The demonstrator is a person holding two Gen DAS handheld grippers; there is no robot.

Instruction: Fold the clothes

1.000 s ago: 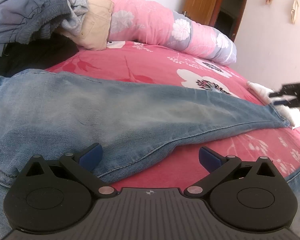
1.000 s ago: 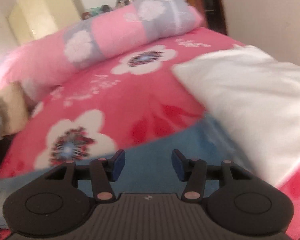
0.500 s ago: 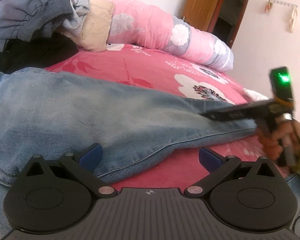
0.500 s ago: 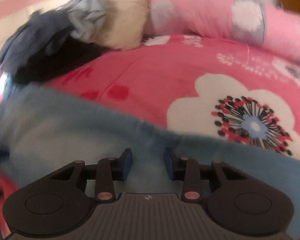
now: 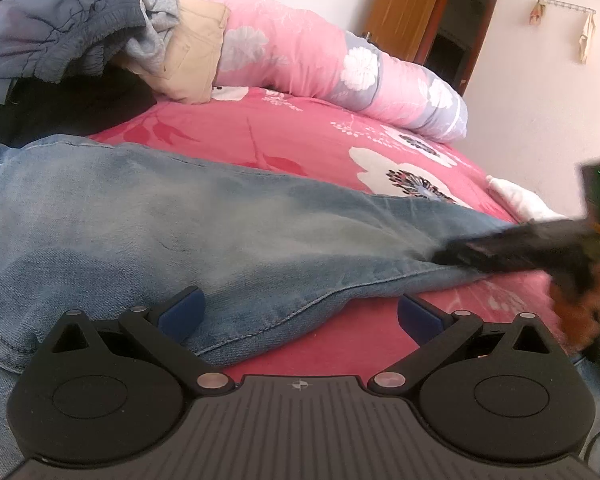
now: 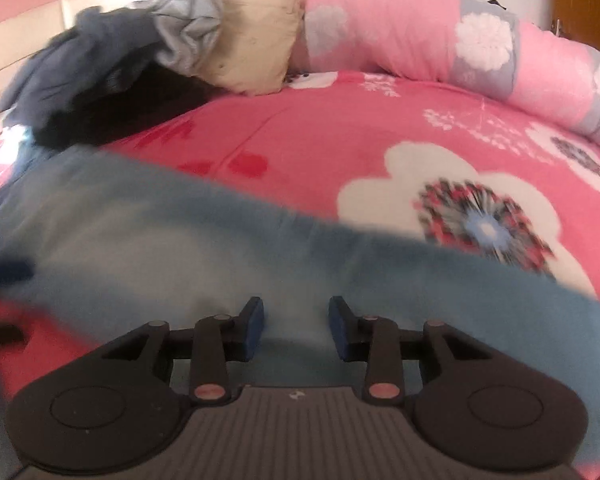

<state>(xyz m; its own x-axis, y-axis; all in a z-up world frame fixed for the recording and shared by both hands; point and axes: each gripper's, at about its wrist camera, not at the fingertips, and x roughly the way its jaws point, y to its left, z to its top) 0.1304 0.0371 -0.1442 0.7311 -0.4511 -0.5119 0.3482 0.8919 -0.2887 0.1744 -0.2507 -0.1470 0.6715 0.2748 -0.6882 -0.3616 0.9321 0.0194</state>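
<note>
Bedspread (image 5: 312, 136), pink with white flowers, fills both views; a rolled quilt (image 5: 340, 64) lies along its far edge toward 1 o'clock in the left view. Jeans (image 5: 180, 232) lie spread flat across the bedspread, running from 9 o'clock to 3 o'clock in the left view, one leg on top with its seam edge nearest the camera. A pile of clothes (image 5: 68, 32) sits at 11 o'clock, well apart from the leg end.

Left gripper (image 5: 300, 312) hovers low over the near seam, level, its fingers spread wide and gripping nothing; one blue pad sits over denim, the other over bare bedspread. Right gripper (image 6: 296, 326), seen blurred at 3 o'clock in the left view, points along the leg from its far end, the hand (image 5: 580, 308) behind it. In its own view the fingers stand partly apart just above the denim with nothing pinched between them.

Risks, as I judge them: the right gripper is blurred, so closing now could catch only the top layer or miss the hem, and the leg would peel apart when lifted. The left pads straddle the seam edge; closing there could pinch the bedspread along with the denim and drag it. A white cloth (image 5: 516, 196) near the leg end at 3 o'clock could also be snagged.
</note>
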